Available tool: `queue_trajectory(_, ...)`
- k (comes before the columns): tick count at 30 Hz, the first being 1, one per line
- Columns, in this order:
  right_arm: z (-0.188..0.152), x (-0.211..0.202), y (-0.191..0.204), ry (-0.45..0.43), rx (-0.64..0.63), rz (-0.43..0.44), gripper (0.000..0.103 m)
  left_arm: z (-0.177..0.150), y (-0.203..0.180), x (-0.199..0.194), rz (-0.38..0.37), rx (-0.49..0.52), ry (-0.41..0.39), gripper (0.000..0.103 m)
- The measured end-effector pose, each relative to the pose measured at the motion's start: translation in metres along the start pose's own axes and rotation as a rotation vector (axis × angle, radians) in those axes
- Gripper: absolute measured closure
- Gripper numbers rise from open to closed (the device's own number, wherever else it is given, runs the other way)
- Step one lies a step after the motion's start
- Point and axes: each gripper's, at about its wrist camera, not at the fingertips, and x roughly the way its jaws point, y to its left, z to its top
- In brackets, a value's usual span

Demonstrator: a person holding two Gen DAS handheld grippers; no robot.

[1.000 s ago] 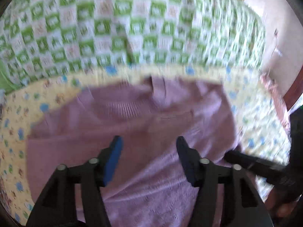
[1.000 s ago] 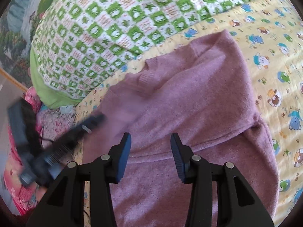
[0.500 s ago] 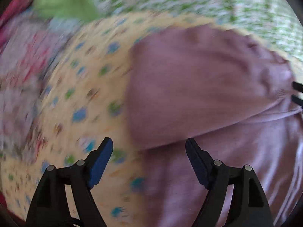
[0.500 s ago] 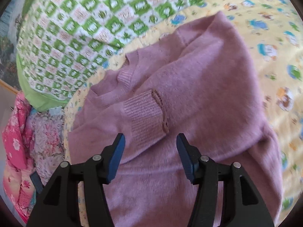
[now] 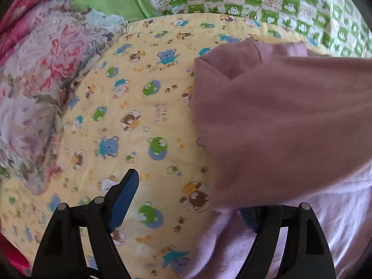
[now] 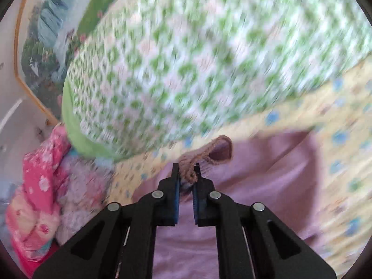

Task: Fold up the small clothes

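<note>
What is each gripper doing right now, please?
Left gripper: open, empty, straddling the edge of the purple sweater.
Right gripper: shut on the sweater's ribbed cuff.

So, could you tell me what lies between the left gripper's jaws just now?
In the left wrist view, the left gripper spans bare yellow cartoon-print sheet beside the purple sweater's edge.

both tools share one build. the left gripper (image 5: 186, 200), low in its frame, has matte black angular arms with triangular cut-outs, round silver rivets at the joints and a blue pad on the inner face of its fingers (image 5: 123, 200). the right gripper (image 6: 186, 174), bottom centre, shows the same black arms, silver rivets and blue-lined fingertips (image 6: 176, 181).
</note>
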Motion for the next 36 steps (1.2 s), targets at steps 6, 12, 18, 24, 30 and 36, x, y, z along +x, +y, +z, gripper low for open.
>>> queue_trajectory(6,-0.044,0.040,-0.067,0.160,-0.013,-0.195,0.093,-0.007,-0.001,0.004,-0.003,-0.046,0.026,0.023)
queue_trajectory(12,-0.077,0.063,-0.100,0.231,-0.007,-0.272,0.092,-0.015,0.017,0.010,-0.053,-0.127,0.064,0.022)
queue_trajectory(18,-0.088,0.061,-0.098,0.301,-0.037,-0.340,0.079,-0.020,0.048,0.018,-0.142,-0.239,0.094,0.022)
queue_trajectory(24,-0.072,0.032,-0.037,0.175,-0.145,-0.340,0.062,-0.040,0.060,-0.005,-0.146,-0.168,0.097,0.023)
queue_trajectory(30,-0.082,0.128,0.094,0.380,-0.301,0.093,0.062,-0.042,0.048,-0.061,-0.271,-0.146,0.022,0.024)
queue_trajectory(36,-0.105,0.257,0.198,0.601,-0.366,0.287,0.062,-0.019,0.006,-0.055,-0.265,-0.108,-0.052,0.024)
